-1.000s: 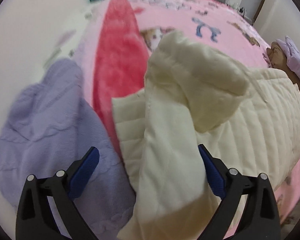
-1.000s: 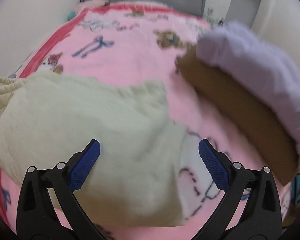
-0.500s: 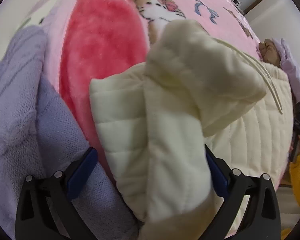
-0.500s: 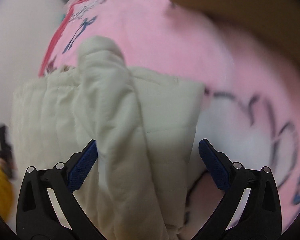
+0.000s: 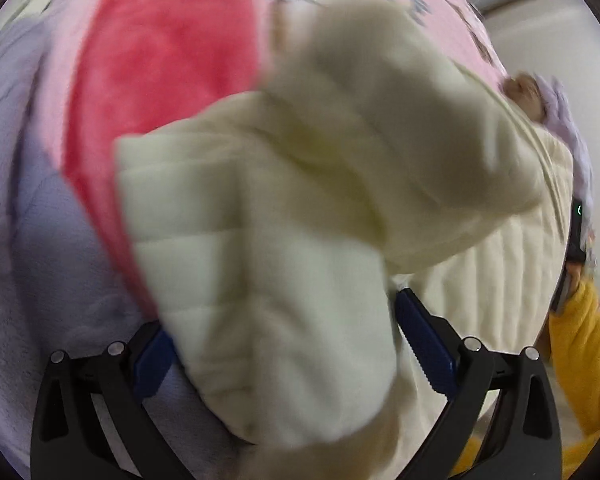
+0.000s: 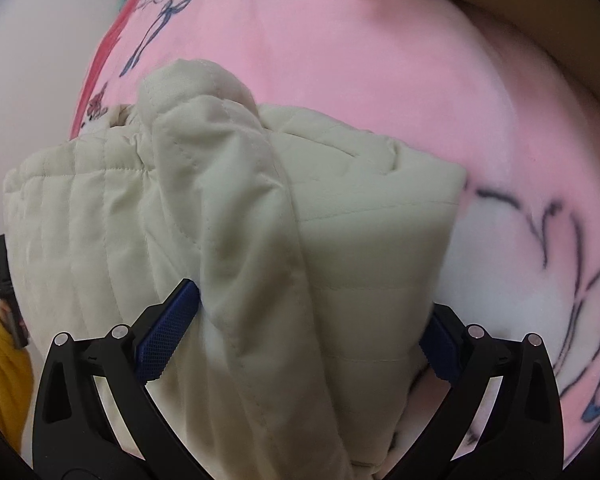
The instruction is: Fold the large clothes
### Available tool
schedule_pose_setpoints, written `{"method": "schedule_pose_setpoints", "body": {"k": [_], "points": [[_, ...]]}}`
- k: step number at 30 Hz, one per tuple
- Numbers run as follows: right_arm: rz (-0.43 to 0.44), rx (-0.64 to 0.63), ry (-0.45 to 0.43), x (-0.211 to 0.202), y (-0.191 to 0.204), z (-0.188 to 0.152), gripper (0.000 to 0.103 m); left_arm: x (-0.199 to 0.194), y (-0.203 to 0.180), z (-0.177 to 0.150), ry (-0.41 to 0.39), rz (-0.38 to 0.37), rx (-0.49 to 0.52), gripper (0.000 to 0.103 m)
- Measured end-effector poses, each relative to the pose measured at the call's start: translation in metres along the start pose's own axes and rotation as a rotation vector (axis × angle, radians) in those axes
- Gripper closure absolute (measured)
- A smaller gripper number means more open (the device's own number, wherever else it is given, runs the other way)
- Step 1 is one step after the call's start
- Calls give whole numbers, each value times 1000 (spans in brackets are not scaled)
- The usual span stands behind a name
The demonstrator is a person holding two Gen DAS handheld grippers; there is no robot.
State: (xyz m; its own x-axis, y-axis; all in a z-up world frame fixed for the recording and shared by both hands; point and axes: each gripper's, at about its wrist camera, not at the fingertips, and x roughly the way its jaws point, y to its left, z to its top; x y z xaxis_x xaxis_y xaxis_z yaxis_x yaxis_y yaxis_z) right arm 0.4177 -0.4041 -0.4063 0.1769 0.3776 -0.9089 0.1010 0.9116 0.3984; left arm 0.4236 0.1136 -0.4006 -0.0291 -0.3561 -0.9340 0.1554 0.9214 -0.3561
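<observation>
Cream quilted padded jacket [image 6: 228, 216] lies on pink plush cartoon-print blanket [image 6: 339, 60] on bed. Left tool [image 5: 288, 344] spread wide, jacket sleeve fold between pads. Right tool [image 6: 300, 328] likewise wide apart around jacket fold. Blanket lettering blurred, unreadable. Lilac knit garment [image 5: 32, 240] just beside jacket.

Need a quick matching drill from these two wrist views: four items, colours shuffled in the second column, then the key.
Items
1. quilted jacket
2. blanket
3. knit garment left of the jacket
4. person's sleeve

Colours
A. yellow
B. lavender
C. cream
D. pink

Pairs: 1-C, 2-D, 3-B, 4-A
</observation>
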Motion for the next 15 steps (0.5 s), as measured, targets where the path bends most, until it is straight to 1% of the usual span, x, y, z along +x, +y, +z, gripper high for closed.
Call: {"method": "schedule_pose_setpoints", "body": {"k": [1,2,5,7,10,11,12,13,14,15], "points": [[-9,-10,1,1,3,1,10,1,-6,0,8,30,35,5],[-17,-17,1,3,2,0,8,3,-6,0,14,33,28,5],[8,0,10,13,-5,3,7,12,3,6,31,-18,-45,4],[4,5,6,18,-8,3,7,18,4,9,38,-20,-60,4],[-74,-21,-22,21,0,-3,7,28,-4,12,41,21,-82,4],[-109,-15,-32,22,6,-5,8,30,-9,13,37,51,-83,4],[-115,-14,-42,19,7,-7,13,31,-16,12,29,90,-77,4],[-122,-21,-57,16,10,-9,27,31,-20,11,23,108,-75,8],[-115,-24,-67,11,14,-12,36,29,-25,10,9,122,-73,11],[-106,-25,-74,6,18,-13,54,27,-30,9,-7,136,-75,21]]}}
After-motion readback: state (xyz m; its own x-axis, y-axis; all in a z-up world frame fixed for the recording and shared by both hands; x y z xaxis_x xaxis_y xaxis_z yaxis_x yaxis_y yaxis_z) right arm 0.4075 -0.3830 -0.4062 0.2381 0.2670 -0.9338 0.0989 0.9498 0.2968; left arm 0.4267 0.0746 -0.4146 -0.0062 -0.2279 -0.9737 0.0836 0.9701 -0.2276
